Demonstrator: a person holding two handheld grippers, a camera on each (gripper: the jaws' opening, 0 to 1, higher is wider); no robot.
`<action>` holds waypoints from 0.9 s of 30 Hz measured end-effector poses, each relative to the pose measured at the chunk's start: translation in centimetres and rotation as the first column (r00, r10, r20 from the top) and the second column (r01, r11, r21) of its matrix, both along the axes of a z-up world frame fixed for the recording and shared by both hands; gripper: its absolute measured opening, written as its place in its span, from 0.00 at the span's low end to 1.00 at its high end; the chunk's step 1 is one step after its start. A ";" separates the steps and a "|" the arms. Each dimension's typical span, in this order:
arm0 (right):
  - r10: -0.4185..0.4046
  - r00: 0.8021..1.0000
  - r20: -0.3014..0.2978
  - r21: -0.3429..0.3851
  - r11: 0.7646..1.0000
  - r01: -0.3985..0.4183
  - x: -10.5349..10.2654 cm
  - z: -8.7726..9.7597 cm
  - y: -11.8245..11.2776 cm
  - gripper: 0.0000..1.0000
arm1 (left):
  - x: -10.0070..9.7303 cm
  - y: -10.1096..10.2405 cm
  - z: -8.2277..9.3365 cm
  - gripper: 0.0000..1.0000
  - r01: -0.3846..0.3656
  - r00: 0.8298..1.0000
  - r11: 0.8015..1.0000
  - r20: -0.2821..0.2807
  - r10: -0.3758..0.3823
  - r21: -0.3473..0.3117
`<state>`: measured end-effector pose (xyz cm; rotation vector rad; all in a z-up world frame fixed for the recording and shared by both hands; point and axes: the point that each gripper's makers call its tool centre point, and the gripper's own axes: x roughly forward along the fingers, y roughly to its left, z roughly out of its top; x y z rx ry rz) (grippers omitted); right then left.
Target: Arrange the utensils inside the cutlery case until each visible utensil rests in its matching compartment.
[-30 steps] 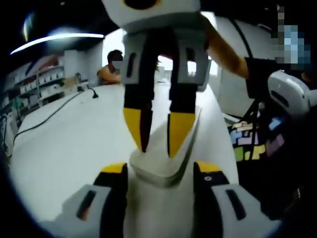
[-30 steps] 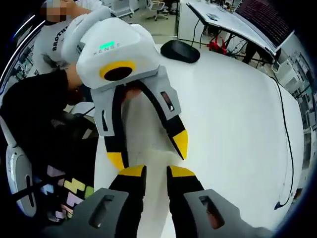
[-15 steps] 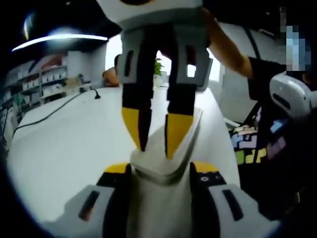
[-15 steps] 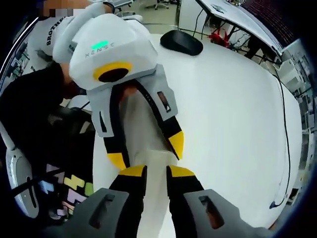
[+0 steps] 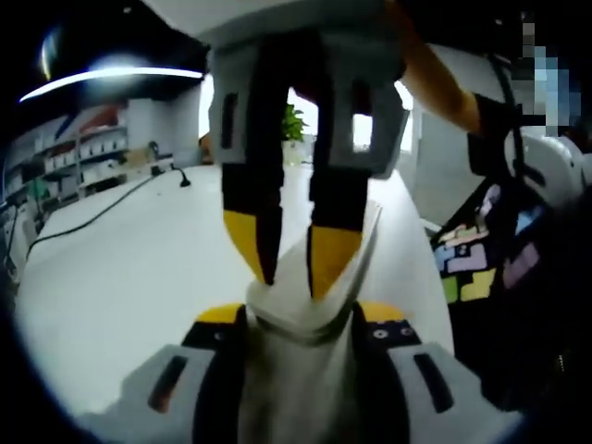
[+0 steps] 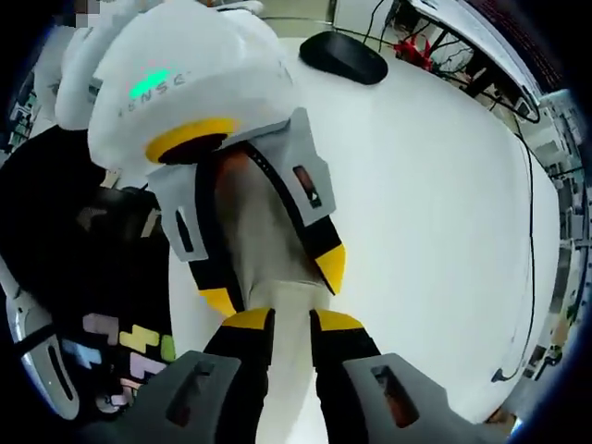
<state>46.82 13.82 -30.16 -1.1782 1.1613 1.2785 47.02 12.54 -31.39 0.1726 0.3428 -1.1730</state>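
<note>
Both hand-held grippers are meeting over the white desk [image 5: 120, 287], holding one white case [image 5: 301, 305] between them.

Left hand-held gripper [image 5: 298, 324]: jaws are pinching the case's near end, the case wedged between the yellow tips. In the right gripper view it is coming down from above [image 6: 268, 282], jaws straddling the case [image 6: 259, 240].

Right hand-held gripper [image 6: 280, 322]: jaws are pressing on the case's other end. In the left gripper view it is reaching in from the top [image 5: 291, 250], its yellow tips clamping the case's upper edge.

Case is sitting lifted off the desk, near the desk edge. Contents: cannot tell.

A black mouse [image 6: 342, 57] is lying far off on the desk; a black cable [image 5: 88, 217] is trailing across it.
</note>
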 end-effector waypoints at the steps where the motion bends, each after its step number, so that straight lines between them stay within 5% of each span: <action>1: -0.002 1.000 -0.003 0.007 1.000 0.002 -0.1 0.0 0.0 0.15 | 0.0 0.0 0.0 0.49 0.001 1.000 1.000 0.000 -0.001 0.001; 15: 0.004 0.997 0.076 -0.085 0.996 0.002 -0.4 -0.1 0.3 0.15 | -0.5 -0.3 -0.2 0.50 0.008 1.000 0.999 0.006 -0.008 0.031; 27: 0.011 1.000 -0.001 0.100 0.995 -0.011 -1.5 1.4 -0.3 0.15 | -0.5 -0.3 0.1 0.51 0.010 1.000 1.000 0.025 -0.010 0.018</action>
